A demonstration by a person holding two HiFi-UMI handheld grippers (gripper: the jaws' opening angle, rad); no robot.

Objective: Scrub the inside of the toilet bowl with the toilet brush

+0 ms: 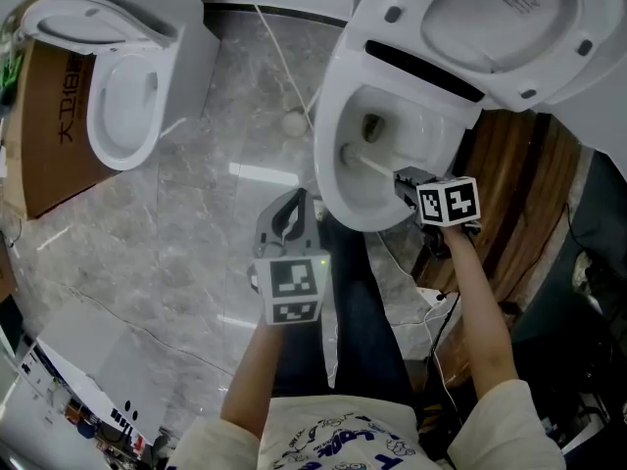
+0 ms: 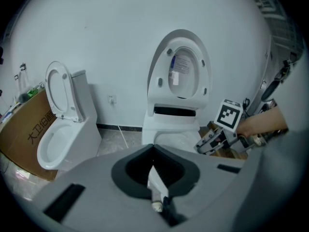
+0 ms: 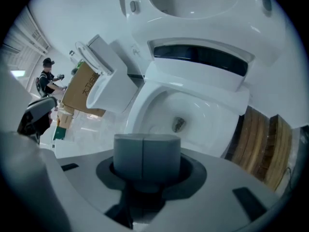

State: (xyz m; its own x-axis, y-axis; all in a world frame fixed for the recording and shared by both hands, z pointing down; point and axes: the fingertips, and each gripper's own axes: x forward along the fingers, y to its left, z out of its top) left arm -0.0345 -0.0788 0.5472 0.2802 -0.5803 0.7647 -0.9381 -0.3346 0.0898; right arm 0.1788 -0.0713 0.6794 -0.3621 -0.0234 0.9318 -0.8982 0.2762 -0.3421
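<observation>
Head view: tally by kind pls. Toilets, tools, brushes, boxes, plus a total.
Toilets: 2, the left toilet and the right toilet
Tools: 2, the left tool and the right tool
Toilet brush: 1
Cardboard box: 1
Total: 6

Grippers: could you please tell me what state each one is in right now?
Left gripper: closed, empty.
Right gripper: closed on the brush.
</observation>
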